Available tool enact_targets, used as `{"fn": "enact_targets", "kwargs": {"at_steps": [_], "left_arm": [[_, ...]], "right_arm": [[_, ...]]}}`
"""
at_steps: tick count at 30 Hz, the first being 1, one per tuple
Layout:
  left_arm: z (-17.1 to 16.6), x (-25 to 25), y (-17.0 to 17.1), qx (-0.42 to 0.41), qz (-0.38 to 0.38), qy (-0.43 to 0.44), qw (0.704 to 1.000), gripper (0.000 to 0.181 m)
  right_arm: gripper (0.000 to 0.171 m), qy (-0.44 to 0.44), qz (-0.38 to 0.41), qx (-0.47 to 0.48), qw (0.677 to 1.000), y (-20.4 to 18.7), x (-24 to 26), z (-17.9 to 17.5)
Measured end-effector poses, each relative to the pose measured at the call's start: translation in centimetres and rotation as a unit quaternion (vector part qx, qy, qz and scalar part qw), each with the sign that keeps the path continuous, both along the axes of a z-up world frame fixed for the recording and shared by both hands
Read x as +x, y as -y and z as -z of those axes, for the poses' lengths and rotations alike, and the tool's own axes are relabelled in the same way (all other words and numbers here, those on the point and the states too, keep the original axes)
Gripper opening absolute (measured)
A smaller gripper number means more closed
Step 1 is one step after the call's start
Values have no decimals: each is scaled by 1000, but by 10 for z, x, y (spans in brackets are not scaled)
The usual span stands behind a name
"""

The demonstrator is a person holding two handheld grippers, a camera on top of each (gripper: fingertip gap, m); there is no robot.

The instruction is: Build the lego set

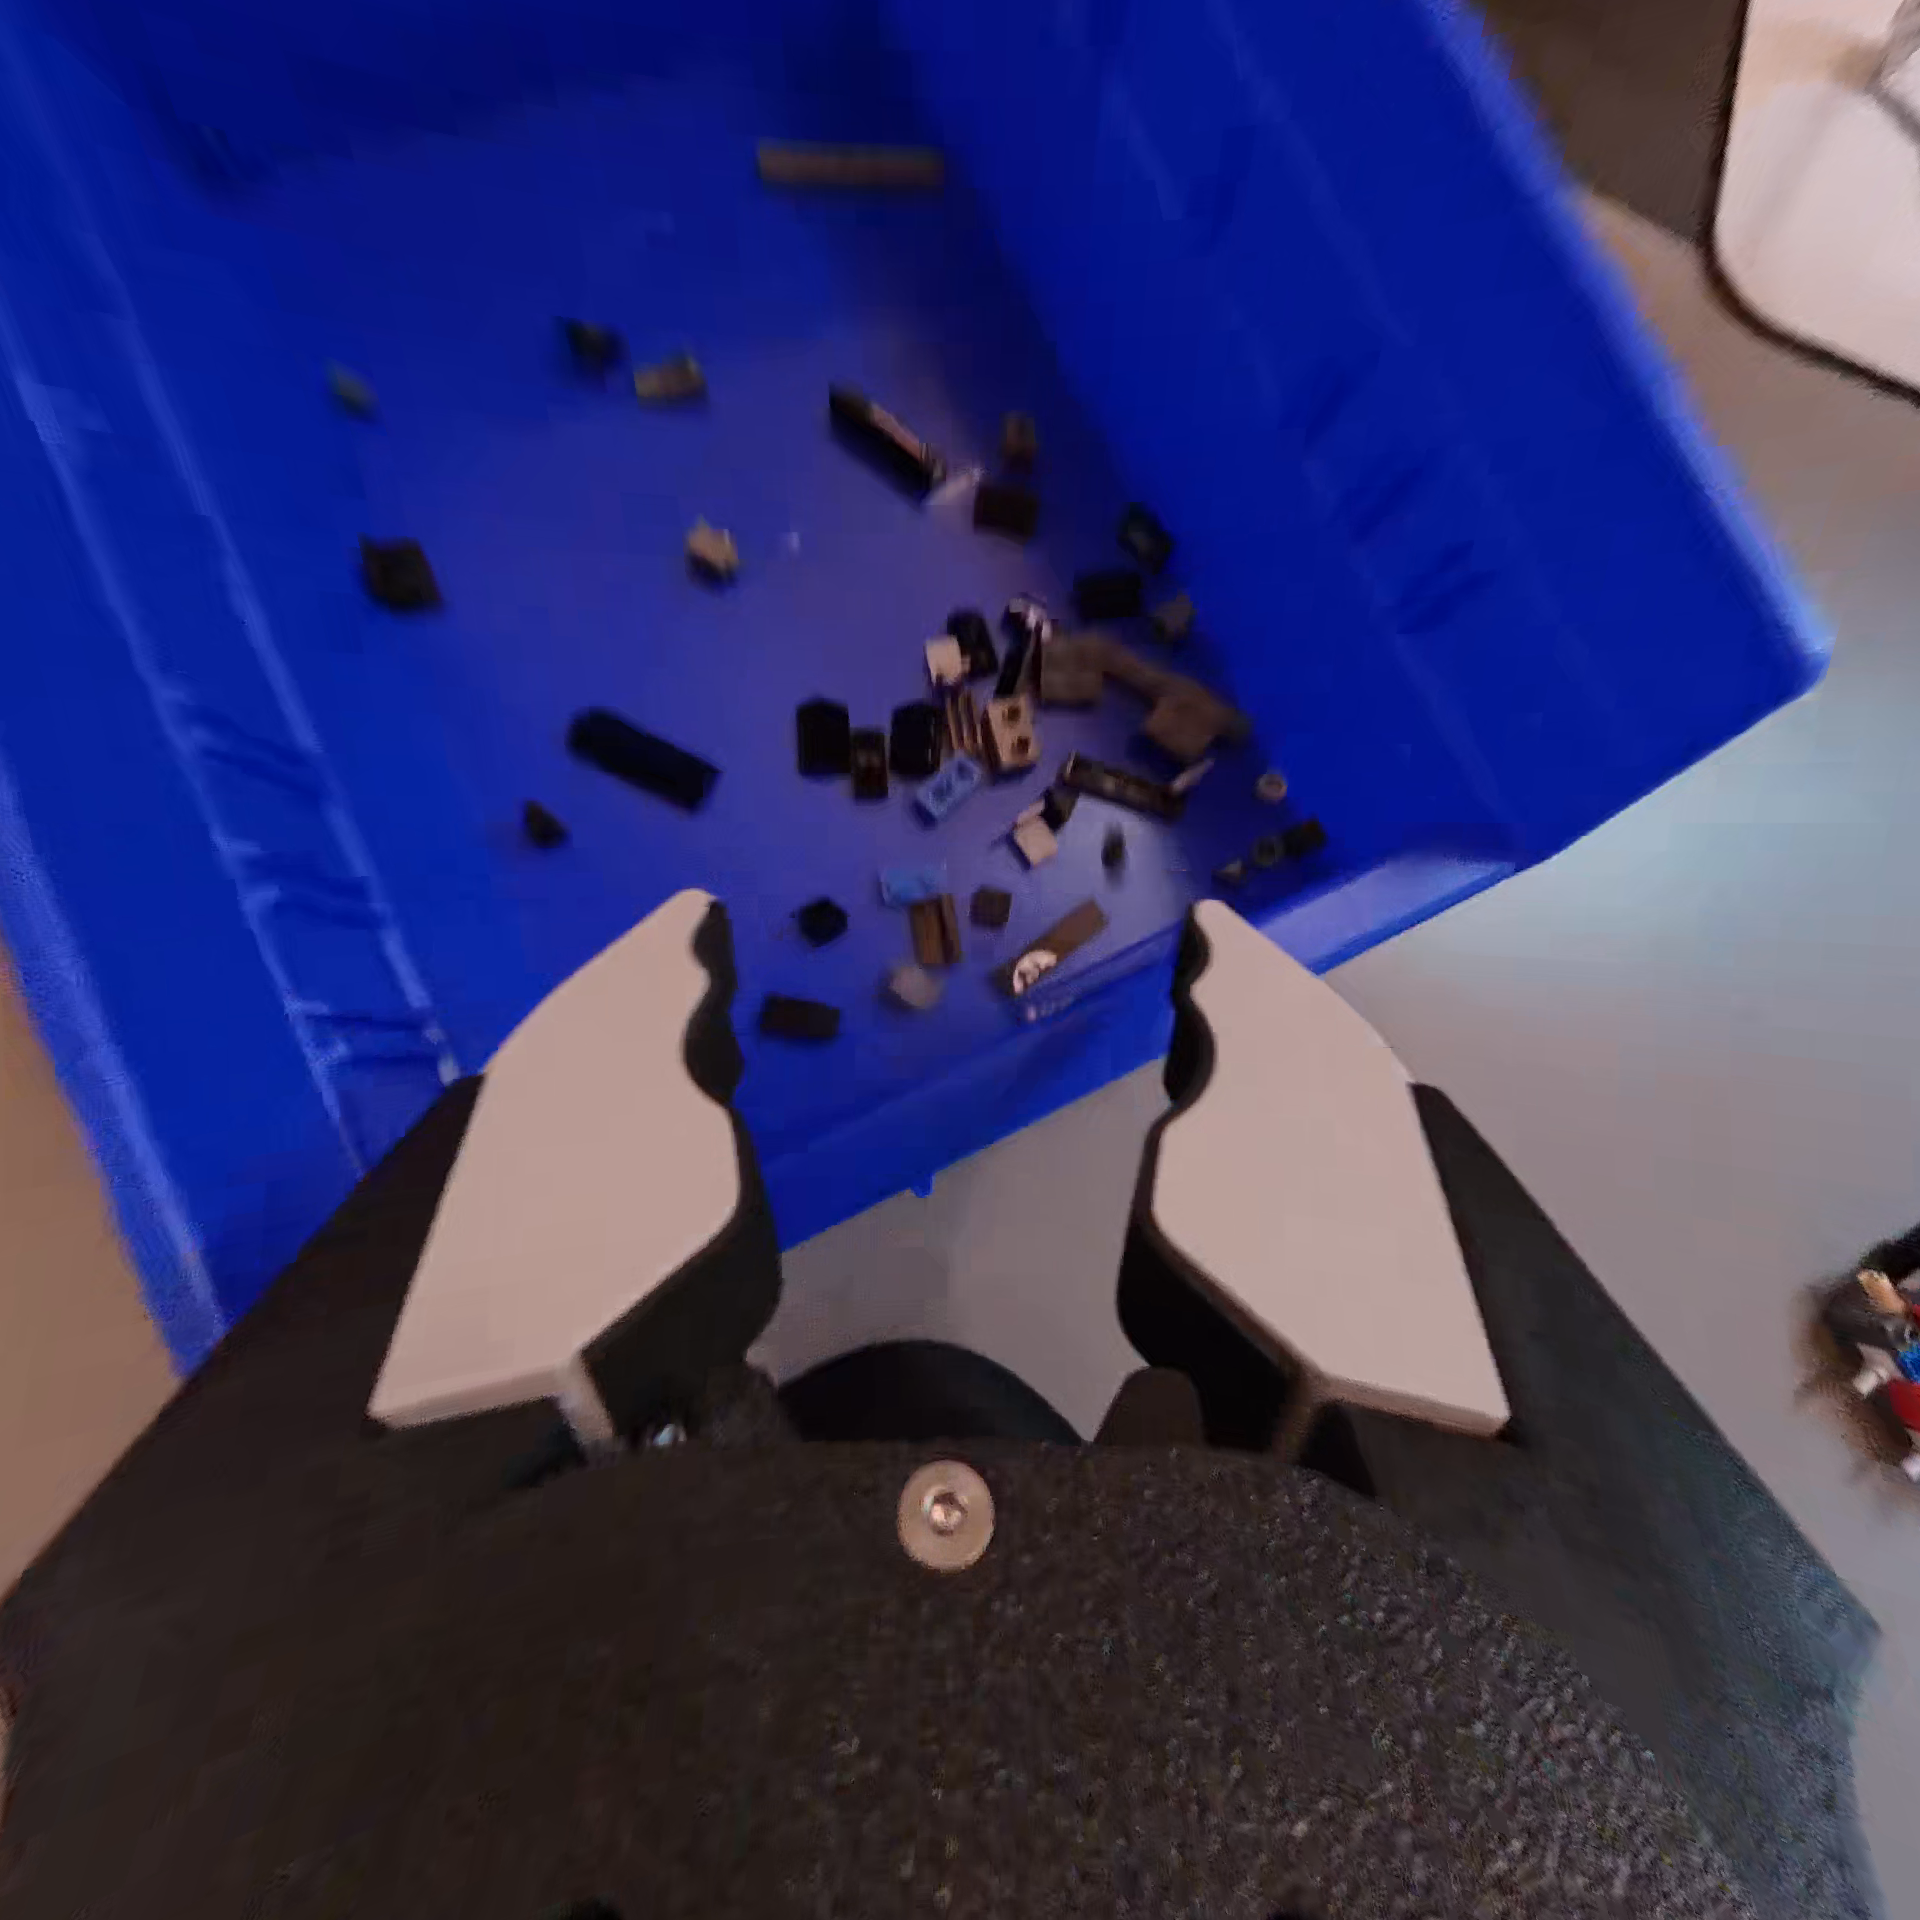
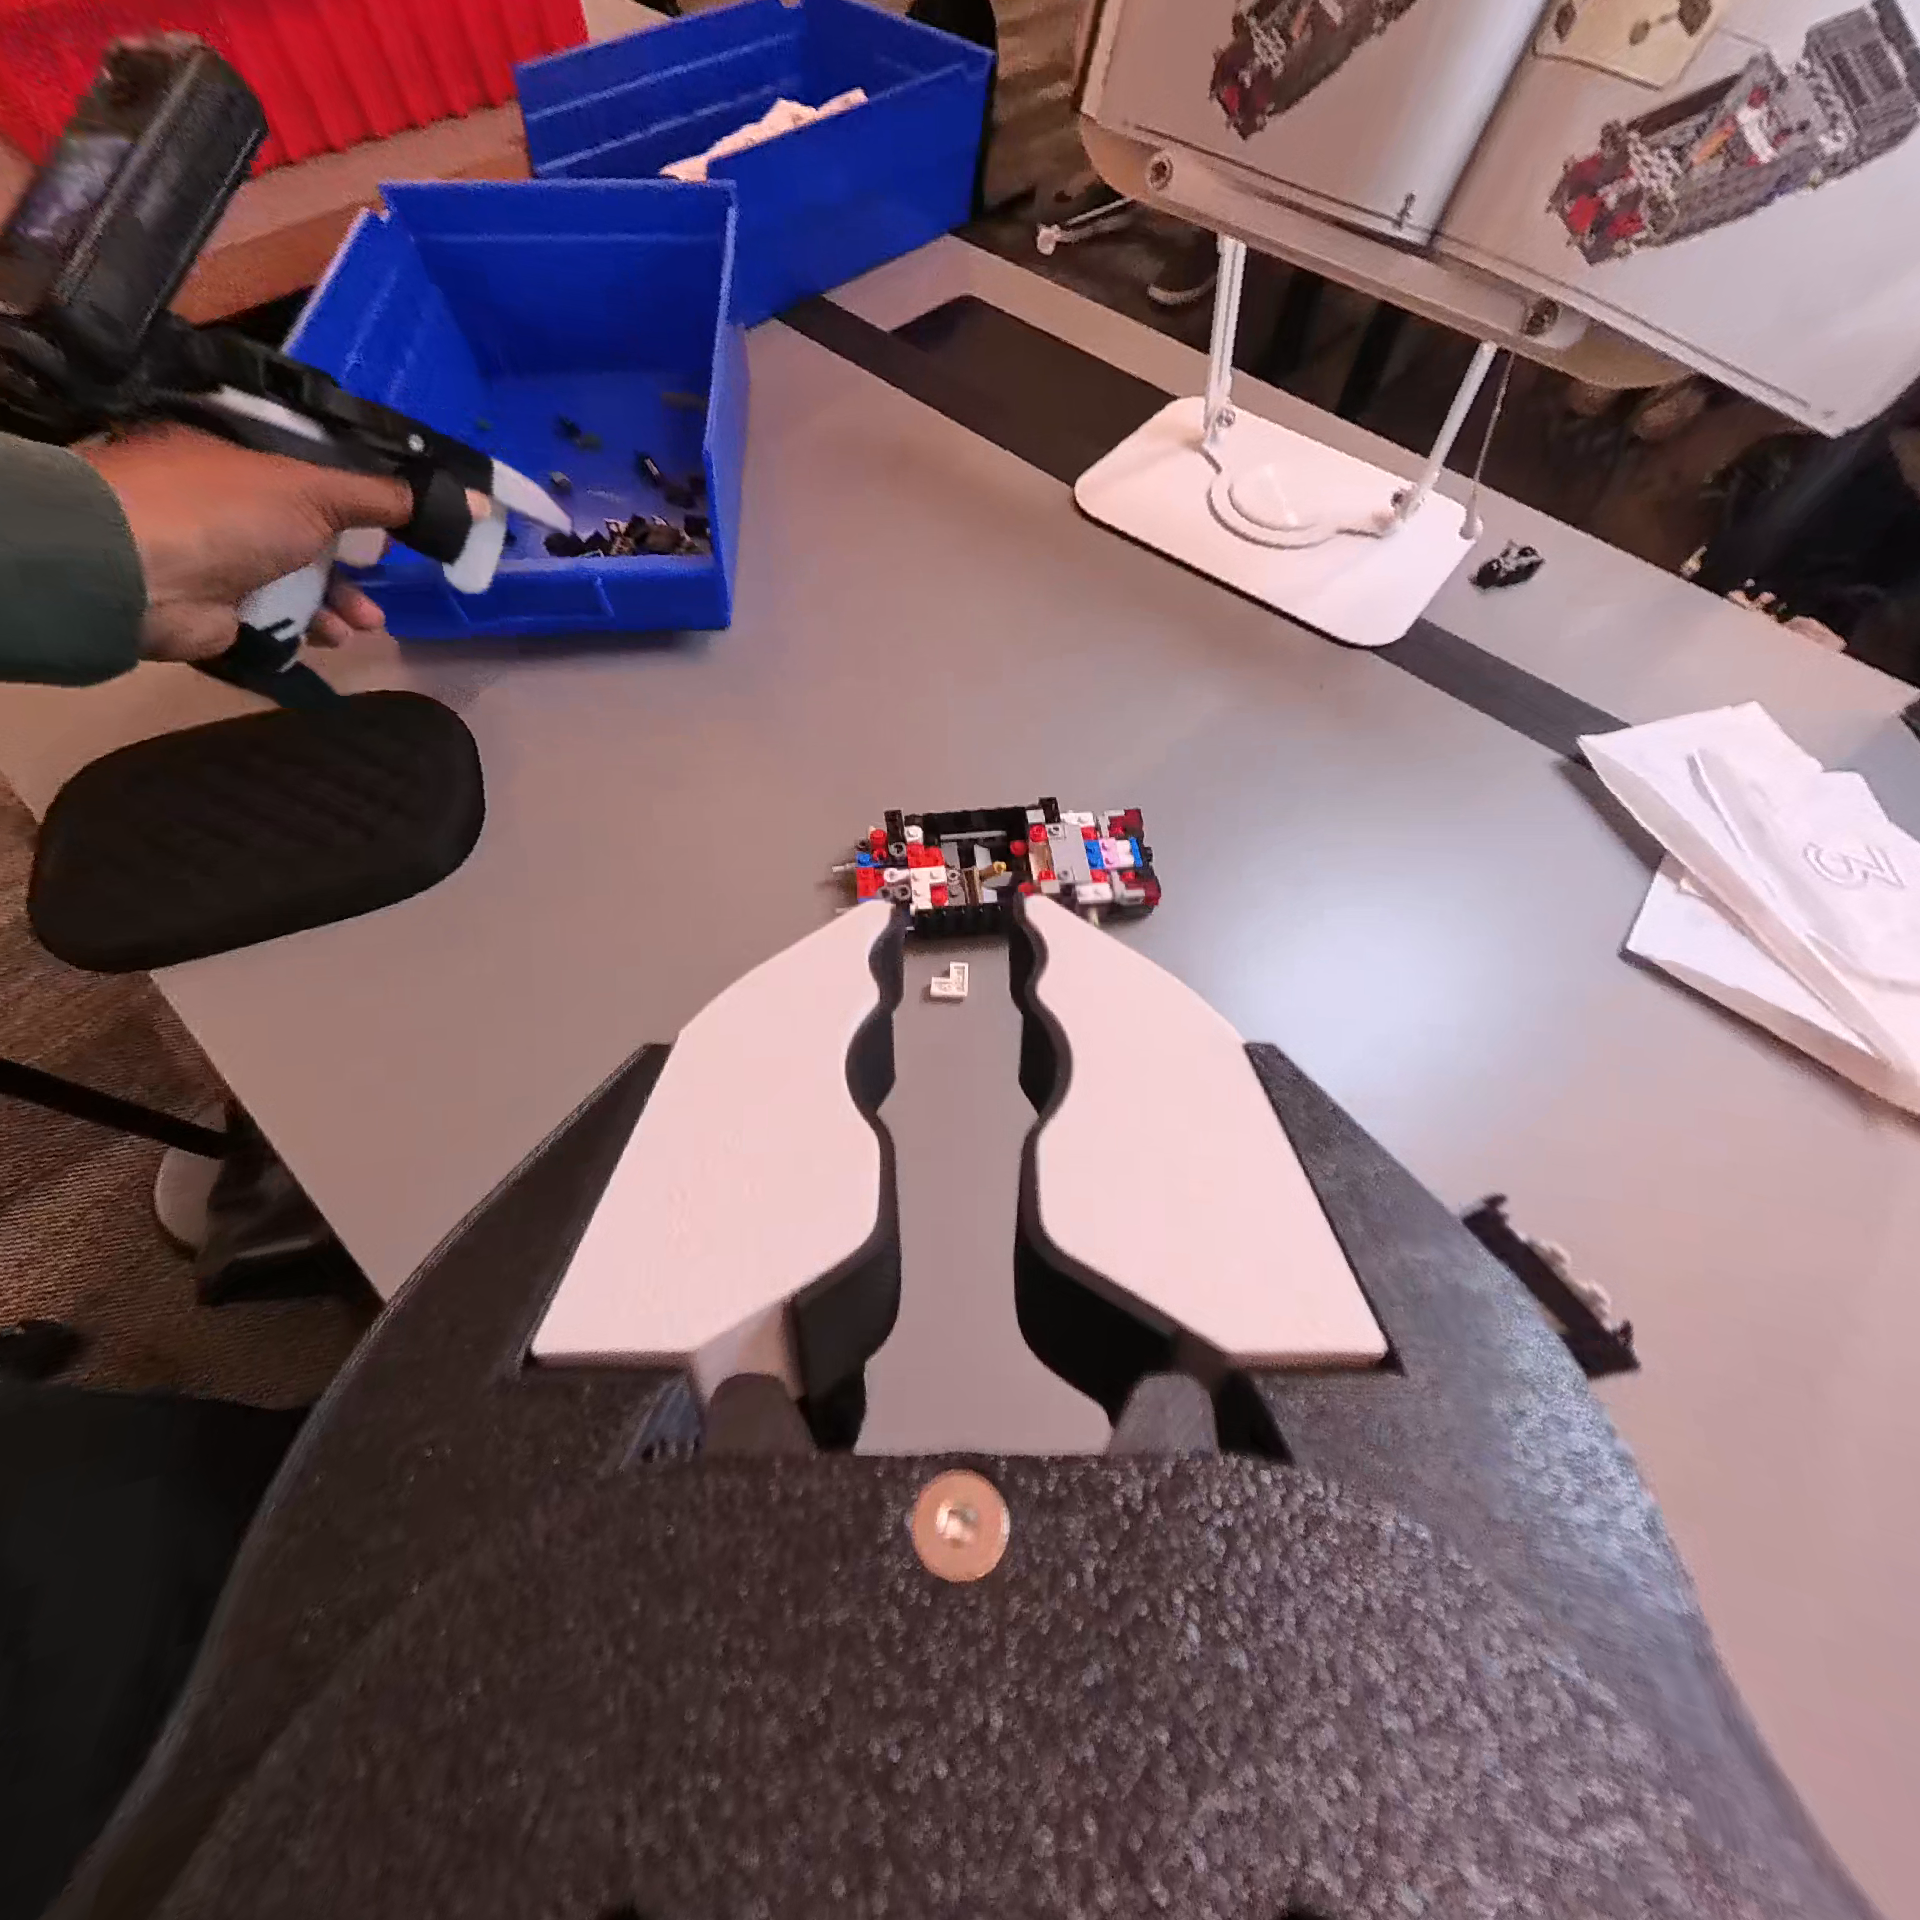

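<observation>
Picking: my left tool [image 1: 951, 997], spread and empty, over blue bin [image 1: 1455, 364].
Bricks [image 1: 997, 727]: tiny, light, rigid; I'd pinch flat sides.
Right tool [image 2: 956, 914]: spread, empty.

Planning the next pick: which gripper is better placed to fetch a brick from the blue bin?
Left. The left gripper is open, over the near edge of the blue bin and its loose bricks. The right gripper is open too, but near the partly built model, away from the bin.
</observation>
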State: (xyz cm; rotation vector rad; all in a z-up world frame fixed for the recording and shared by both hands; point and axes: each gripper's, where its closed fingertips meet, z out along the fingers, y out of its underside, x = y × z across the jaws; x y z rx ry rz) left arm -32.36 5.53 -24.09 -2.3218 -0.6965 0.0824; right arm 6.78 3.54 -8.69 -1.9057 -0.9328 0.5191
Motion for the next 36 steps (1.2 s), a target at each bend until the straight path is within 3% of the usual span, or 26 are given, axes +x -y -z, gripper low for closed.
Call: {"fn": "enact_targets", "kwargs": {"at_steps": [8, 11, 13, 14, 18, 22, 26, 30, 36], "left_arm": [[0, 11, 5, -11, 107, -1, 994, 81], [-29, 22, 5, 61, 153, -32, 986, 51], [-57, 46, 13, 121, 206, -40, 970, 13], [-69, 61, 22, 147, 234, -32, 961, 0], [-101, 116, 72, 198, 301, -4, 933, 0], [-112, 161, 129, 216, 342, 4, 915, 0], [-91, 182, 173, 230, 348, -10, 909, 0], [-53, 202, 196, 273, 345, -51, 896, 0], [-4, 269, 215, 341, 394, -69, 851, 0]], "right_arm": [[19, -5, 79, -1, 997, 31, -14, -13], [19, 1, 108, 10, 994, 47, -18, -19], [19, 5, 129, 17, 992, 56, -17, -23], [19, 5, 139, 21, 990, 59, -15, -26], [19, 3, 176, 31, 984, 68, 1, -30], [19, -8, 205, 36, 978, 75, 23, -26], [19, -18, 226, 60, 972, 83, 51, -3], [20, -34, 259, 118, 958, 100, 93, 37], [21, -44, 312, 192, 929, 171, 146, 87]]}}
